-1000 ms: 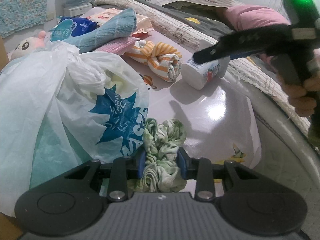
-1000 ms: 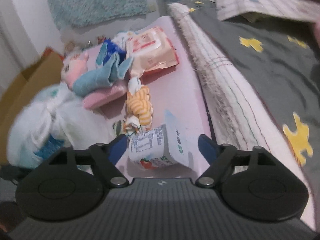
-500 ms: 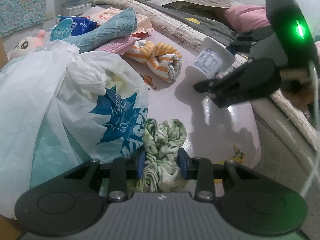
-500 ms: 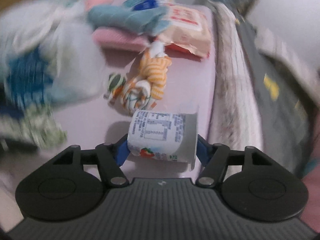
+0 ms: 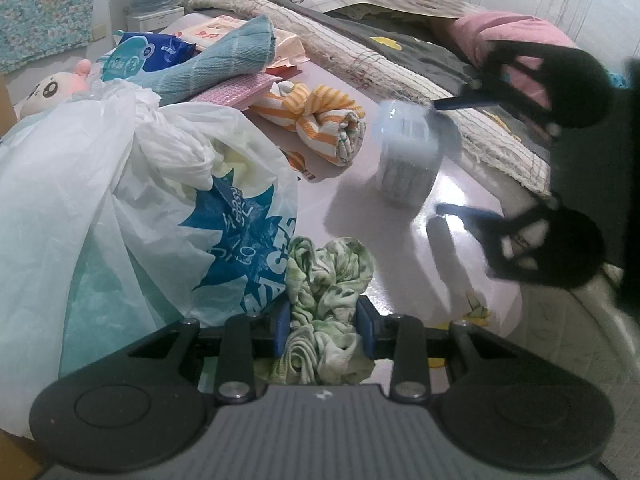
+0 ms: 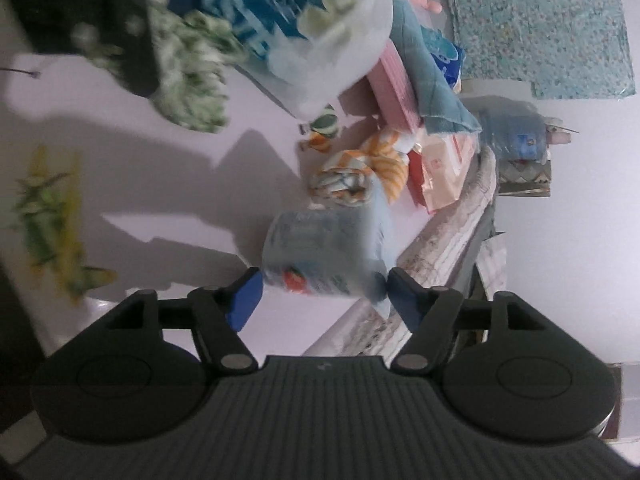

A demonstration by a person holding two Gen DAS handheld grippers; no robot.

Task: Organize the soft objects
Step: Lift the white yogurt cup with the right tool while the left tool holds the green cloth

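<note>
Table top [image 5: 404, 248]: smooth, glossy pale lilac surface with a bright light reflection and printed cartoon figures. Near left, plastic bag [image 5: 120, 216]: thin, crinkled, translucent white film with blue print. Green-and-white cloth [image 5: 326, 280]: soft, crumpled, matt woven fabric. Orange-striped cloth roll [image 5: 320, 124]: matt knit. Far left, blue towel [image 5: 224, 60]: matt, ribbed weave; pink cloth [image 5: 236, 92] beneath it has a waffle texture. Yogurt cup [image 6: 324, 256]: smooth plastic with printed label, blurred. Wipes packet [image 5: 148, 54]: glossy blue film. Right, mattress edge [image 5: 360, 52]: coarse, frayed woven fabric. Gripper bodies: matt black plastic, ribbed grey housing, metal pivot pins.
</note>
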